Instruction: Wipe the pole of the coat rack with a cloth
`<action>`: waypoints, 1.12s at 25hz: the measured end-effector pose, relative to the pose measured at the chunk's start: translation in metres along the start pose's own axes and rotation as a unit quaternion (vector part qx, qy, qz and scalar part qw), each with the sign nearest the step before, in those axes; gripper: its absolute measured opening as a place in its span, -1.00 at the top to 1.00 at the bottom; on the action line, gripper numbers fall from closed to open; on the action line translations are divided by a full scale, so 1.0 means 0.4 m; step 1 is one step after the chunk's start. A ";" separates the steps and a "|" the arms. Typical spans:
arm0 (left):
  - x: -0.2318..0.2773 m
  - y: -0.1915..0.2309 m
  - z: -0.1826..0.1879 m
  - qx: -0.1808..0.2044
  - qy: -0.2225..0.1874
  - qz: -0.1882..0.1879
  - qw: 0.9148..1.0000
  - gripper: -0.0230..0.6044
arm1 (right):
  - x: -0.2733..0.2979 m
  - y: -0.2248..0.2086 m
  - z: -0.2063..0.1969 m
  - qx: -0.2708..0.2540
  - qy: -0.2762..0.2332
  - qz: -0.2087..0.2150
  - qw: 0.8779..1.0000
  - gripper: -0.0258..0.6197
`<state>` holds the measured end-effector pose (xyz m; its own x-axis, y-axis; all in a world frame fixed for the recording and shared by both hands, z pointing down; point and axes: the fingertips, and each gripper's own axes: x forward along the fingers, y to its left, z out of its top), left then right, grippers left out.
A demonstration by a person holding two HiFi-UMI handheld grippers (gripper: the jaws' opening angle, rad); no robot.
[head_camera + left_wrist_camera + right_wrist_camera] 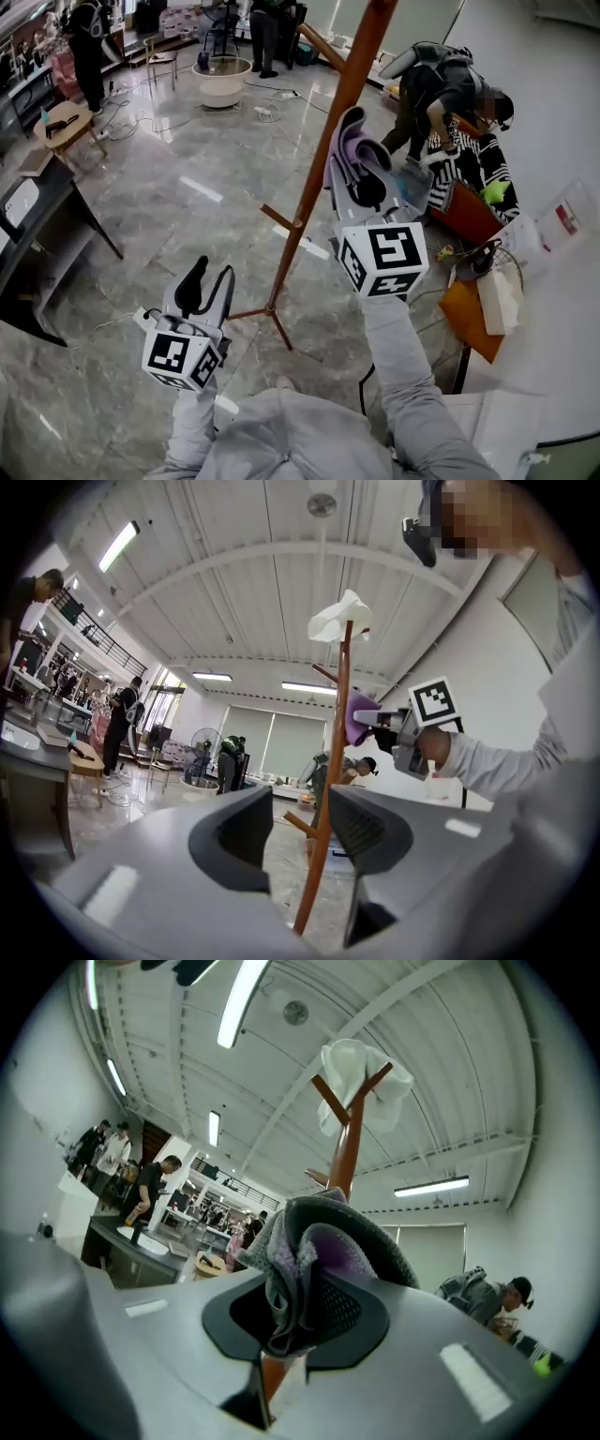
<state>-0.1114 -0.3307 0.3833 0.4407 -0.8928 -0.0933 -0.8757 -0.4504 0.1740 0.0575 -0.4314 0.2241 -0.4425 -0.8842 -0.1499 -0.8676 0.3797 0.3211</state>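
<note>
Right tool (366, 173) pinches the purple cloth (345, 141), held against the coat rack's pole (314, 187) partway up, so the wipe looks under way. Left tool (208, 286) hangs low, spread and empty. Next up, probably a steady slide along the pole, keeping contact.

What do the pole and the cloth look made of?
The pole: probably wood, reddish-brown with a smooth, slightly glossy finish; painted metal can't be ruled out. The cloth: soft fabric, likely microfibre, purple and grey, with fuzzy nap and limp folds.
</note>
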 end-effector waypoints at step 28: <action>0.084 -0.105 -0.016 0.015 0.009 -0.056 0.998 0.30 | -0.236 -0.300 0.010 -0.069 0.010 -0.154 0.986 0.77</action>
<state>-0.0588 -0.3418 0.3793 0.5387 -0.8374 -0.0931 -0.8265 -0.5466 0.1346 0.2024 -0.3923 0.1962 -0.1566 -0.9576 -0.2418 -0.9201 0.0525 0.3882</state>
